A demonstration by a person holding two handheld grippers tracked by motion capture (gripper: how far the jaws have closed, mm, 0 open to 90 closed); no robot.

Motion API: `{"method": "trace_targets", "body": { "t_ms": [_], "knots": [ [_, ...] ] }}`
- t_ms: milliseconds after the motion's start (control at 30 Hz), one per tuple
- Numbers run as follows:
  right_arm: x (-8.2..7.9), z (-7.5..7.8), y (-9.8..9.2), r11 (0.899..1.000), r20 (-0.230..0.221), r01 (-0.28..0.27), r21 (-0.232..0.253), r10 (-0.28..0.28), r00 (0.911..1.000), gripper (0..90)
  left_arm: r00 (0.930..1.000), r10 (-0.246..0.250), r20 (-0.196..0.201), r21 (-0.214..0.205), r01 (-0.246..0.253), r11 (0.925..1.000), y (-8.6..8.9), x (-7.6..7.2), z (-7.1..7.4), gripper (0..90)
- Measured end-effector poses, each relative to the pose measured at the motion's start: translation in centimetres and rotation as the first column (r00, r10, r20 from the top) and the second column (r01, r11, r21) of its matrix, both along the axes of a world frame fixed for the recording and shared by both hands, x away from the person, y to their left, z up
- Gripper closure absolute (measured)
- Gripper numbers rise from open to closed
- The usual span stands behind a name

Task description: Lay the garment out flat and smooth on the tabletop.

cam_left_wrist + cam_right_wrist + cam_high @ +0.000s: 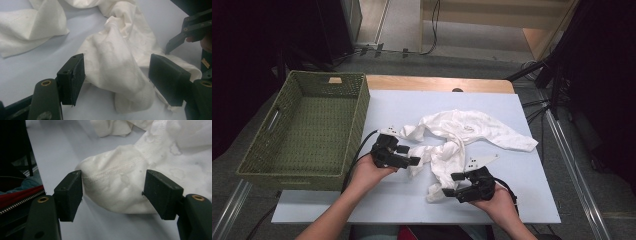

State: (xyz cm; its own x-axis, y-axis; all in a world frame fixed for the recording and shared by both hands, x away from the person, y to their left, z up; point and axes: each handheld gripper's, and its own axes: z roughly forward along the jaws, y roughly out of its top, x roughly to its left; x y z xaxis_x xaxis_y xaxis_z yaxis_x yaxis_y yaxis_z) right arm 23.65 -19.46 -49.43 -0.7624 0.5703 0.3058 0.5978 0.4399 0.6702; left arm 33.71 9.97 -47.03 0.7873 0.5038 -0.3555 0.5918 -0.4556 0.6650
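Observation:
A crumpled white garment (pixel 462 127) lies in the middle of the pale blue table top (pixel 517 200). My left gripper (pixel 409 155) lies at the garment's left side, jaws open. In the left gripper view a rumpled fold of the garment (pixel 112 60) sits between the left gripper (pixel 117 78) pads, unpinched. My right gripper (pixel 452 184) is at the garment's near end, also open. In the right gripper view the hemmed end of the garment (pixel 112 177) lies between the right gripper (pixel 113 193) pads; the left pad (pixel 75 192) is right at the cloth's edge.
An empty green woven basket (pixel 360 117) stands on the left, against the table's edge. The right gripper (pixel 190 27) shows far off in the left gripper view. The table's near edge and a person's red and blue clothing (pixel 20 192) lie left of the right jaws.

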Motion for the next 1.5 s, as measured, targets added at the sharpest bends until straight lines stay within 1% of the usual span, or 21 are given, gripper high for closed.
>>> {"method": "trace_targets", "body": {
  "t_ms": [33,167,300,400,433,500,567,667,700,733,767,800,867,900,967,1067,1200,1333,1433,1500],
  "knots": [
    [0.1,-0.2,0.1,1.000,0.003,0.000,-0.006,0.000,1.0000,29.7,1.0000,0.007,0.000,0.007,-0.007,1.0000,-0.1,0.1,-0.2,29.7],
    [0.4,-0.7,0.3,1.000,-0.006,0.008,-0.022,-0.008,0.9999,29.8,1.0000,0.001,-0.001,0.019,-0.001,0.9998,-0.3,0.4,-0.8,29.8],
    [0.8,-1.1,0.4,0.999,-0.009,0.010,-0.035,-0.010,0.9999,30.7,0.9999,0.006,-0.012,0.019,-0.006,0.9998,-0.2,0.6,-1.2,29.9],
    [1.0,-1.4,0.6,0.998,-0.016,0.010,-0.063,-0.011,0.9998,33.1,0.9998,0.013,-0.015,0.021,-0.013,0.9997,-0.1,0.7,-1.2,29.9],
    [1.1,-1.5,0.6,0.998,-0.013,0.010,-0.067,-0.011,0.9999,35.8,0.9998,0.016,-0.015,0.016,-0.015,0.9998,-0.1,0.7,-1.1,29.9],
    [1.1,-1.6,0.7,0.997,0.011,0.005,-0.073,-0.005,0.9999,43.9,0.9998,0.017,-0.014,0.015,-0.017,0.9998,0.0,0.7,-1.1,29.9],
    [1.1,-1.7,0.8,0.997,0.026,0.003,-0.081,-0.001,0.9997,55.5,0.9998,0.017,-0.015,0.016,-0.017,0.9997,0.0,0.7,-1.1,29.9],
    [1.1,-1.7,1.0,0.995,0.037,0.006,-0.095,-0.003,0.9993,69.8,0.9998,0.015,-0.015,0.016,-0.015,0.9998,-0.1,0.7,-1.1,31.4],
    [1.3,-1.7,0.9,0.995,0.035,0.005,-0.103,-0.002,0.9994,74.6,0.9998,0.015,-0.016,0.015,-0.015,0.9998,0.0,0.7,-1.1,31.5],
    [1.5,-1.7,0.8,0.995,0.029,0.001,-0.105,0.003,0.9996,76.7,0.9997,0.014,-0.017,0.015,-0.014,0.9998,0.0,0.7,-1.1,31.7],
    [1.8,-1.8,0.6,0.996,0.011,0.001,-0.091,0.000,0.9999,77.9,0.9998,0.014,-0.016,0.014,-0.014,0.9998,0.0,0.7,-1.1,32.1],
    [1.9,-1.8,0.5,0.997,-0.018,0.009,-0.075,-0.010,0.9998,78.5,0.9998,0.014,-0.017,0.015,-0.013,0.9998,0.0,0.7,-1.1,32.1],
    [2.2,-1.6,0.3,0.998,-0.043,0.003,-0.067,-0.006,0.9991,79.1,0.9998,0.011,-0.018,0.015,-0.011,0.9998,0.0,0.7,-1.1,32.1],
    [2.2,-1.5,0.2,0.998,-0.047,0.004,-0.064,-0.007,0.9989,79.2,0.9998,0.008,-0.017,0.015,-0.008,0.9998,0.0,0.7,-1.1,32.1],
    [2.1,-1.0,-0.1,0.999,-0.045,0.006,-0.037,-0.007,0.9989,79.2,0.9998,0.009,-0.018,0.015,-0.009,0.9998,0.0,0.7,-1.1,32.2],
    [1.9,0.1,-0.9,1.000,-0.023,0.030,0.008,-0.029,0.9993,79.2,0.9998,0.006,-0.018,0.019,-0.006,0.9998,0.0,0.6,-1.1,32.2],
    [1.7,1.2,-1.9,0.998,0.006,0.055,0.044,-0.056,0.9984,79.2,0.9997,0.003,-0.022,0.020,-0.003,0.9998,0.0,0.6,-1.1,33.3],
    [1.5,2.2,-2.5,0.995,0.037,0.069,0.069,-0.071,0.9968,79.2,0.9977,0.004,-0.067,0.009,-0.003,1.0000,-0.1,0.6,-1.3,37.0],
    [1.4,2.9,-3.0,0.992,0.057,0.087,0.089,-0.092,0.9941,79.1,0.9965,-0.016,-0.082,0.015,0.018,0.9997,-0.3,0.5,-1.4,39.2],
    [1.4,3.1,-3.2,0.991,0.060,0.095,0.099,-0.101,0.9931,79.1,0.9955,-0.033,-0.089,0.024,0.035,0.9991,-0.4,0.3,-1.5,43.4]
  ]
}}
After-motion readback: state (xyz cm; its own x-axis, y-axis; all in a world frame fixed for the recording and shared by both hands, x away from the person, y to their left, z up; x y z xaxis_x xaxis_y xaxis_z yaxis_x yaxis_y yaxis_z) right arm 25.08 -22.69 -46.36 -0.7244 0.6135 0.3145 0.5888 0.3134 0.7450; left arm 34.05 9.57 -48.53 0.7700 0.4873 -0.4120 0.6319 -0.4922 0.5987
